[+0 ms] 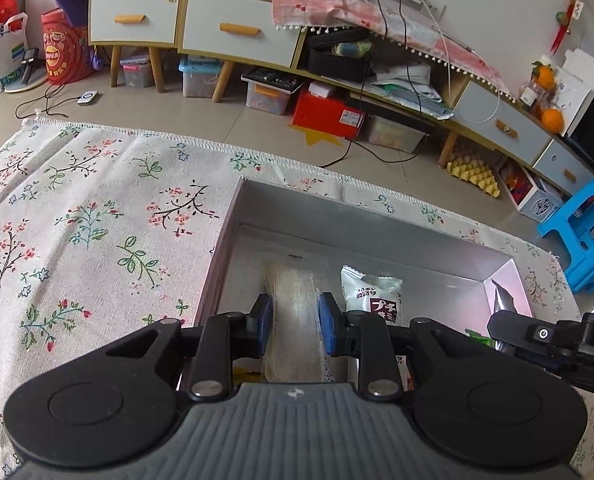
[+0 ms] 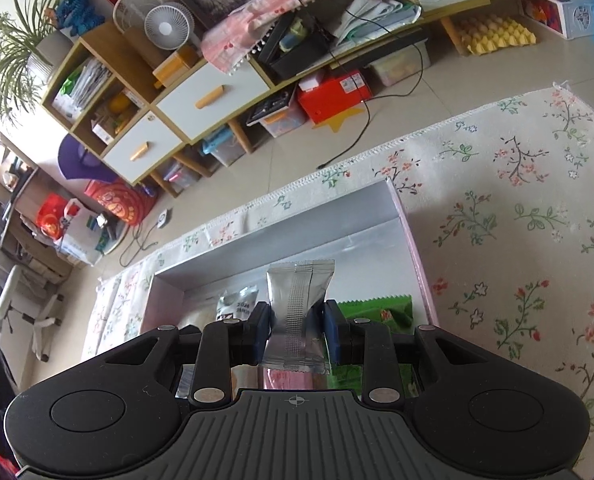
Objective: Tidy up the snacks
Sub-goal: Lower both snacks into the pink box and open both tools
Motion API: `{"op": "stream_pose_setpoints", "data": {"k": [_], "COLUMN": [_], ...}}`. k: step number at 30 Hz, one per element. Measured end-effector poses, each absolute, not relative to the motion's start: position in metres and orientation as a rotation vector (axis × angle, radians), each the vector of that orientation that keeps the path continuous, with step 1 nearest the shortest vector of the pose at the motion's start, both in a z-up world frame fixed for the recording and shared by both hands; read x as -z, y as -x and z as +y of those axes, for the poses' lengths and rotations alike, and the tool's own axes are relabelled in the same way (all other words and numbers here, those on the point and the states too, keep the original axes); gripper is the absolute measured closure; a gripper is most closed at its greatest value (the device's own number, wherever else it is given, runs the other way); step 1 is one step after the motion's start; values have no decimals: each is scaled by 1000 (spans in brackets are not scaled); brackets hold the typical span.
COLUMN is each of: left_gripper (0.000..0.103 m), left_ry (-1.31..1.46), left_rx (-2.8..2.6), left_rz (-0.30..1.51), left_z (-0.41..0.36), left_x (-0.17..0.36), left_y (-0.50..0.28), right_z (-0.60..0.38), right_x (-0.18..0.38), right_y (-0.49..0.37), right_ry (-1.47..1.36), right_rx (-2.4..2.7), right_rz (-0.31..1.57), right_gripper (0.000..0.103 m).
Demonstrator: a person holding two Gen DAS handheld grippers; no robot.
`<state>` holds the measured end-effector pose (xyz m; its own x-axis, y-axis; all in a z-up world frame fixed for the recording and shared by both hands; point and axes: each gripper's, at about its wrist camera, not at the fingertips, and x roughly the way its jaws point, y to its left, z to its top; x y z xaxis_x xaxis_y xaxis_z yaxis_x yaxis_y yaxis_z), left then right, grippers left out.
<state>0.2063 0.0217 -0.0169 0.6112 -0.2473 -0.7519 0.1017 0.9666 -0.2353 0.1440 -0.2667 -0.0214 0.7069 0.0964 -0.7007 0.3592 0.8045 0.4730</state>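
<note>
The left tongs point(image 1: 295, 326) point steeply downward, blue pads point(image 1: 329, 322) pressed on a pale packet point(image 1: 293, 312). The right tongs point(image 2: 297, 330) tilt down likewise, pads point(image 2: 333, 332) clamped on a silver packet point(image 2: 299, 300). Both sit close side by side.

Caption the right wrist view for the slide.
Right tongs pinch a silver packet over the box, green packet inside.

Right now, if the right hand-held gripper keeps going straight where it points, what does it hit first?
The right hand-held gripper already holds a silver snack packet. Straight on, that packet would probably meet the box floor or far wall; depth is unclear.
</note>
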Motion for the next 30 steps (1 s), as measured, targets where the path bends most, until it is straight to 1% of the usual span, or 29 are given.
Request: {"op": "stream_pose_setpoints", "data": {"k": [4,5,7,8,12,14,18,23,25,26,27,28,30], "left_gripper": [76,76,72,68,56,50,38,30,26,25,24,23,18], "left_ry": [152,149,142,138,162,171,155,146,141,139,136,132,122], "left_rx": [202,202,206,207,207,214,225,256,262,263,263,265,265], "left_rz": [894,896,894,894,902,909,903,907,910,913,914,915,914], "left_z": [18,18,18,18,20,20,18,18,18,19,19,20,20], "left_x": [16,16,16,15,14,12,6,-3,-6,-8,-10,-12,-17], "left_y": [-205,-205,-204,-204,-200,-198,-191,-179,-174,-171,-168,-166,-161], "right_z": [-267,-267,-266,-266,-265,-264,-262,-257,-254,-251,-249,-248,-244], "right_x": [22,22,21,21,15,12,5,-7,-13,-16,-20,-23,-28], "right_y": [-144,-144,-144,-144,-141,-140,-133,-124,-119,-116,-113,-109,-103], "right_ry": [-642,-641,-638,-636,-654,-650,-656,-637,-617,-606,-594,-585,-575], "right_rx": [152,149,145,146,143,151,153,161,160,162,162,160,154], "right_rz": [780,779,773,778,769,770,771,782,784,783,779,776,778], "right_gripper": [75,74,71,69,42,38,36,36,34,29,27,27,27]}}
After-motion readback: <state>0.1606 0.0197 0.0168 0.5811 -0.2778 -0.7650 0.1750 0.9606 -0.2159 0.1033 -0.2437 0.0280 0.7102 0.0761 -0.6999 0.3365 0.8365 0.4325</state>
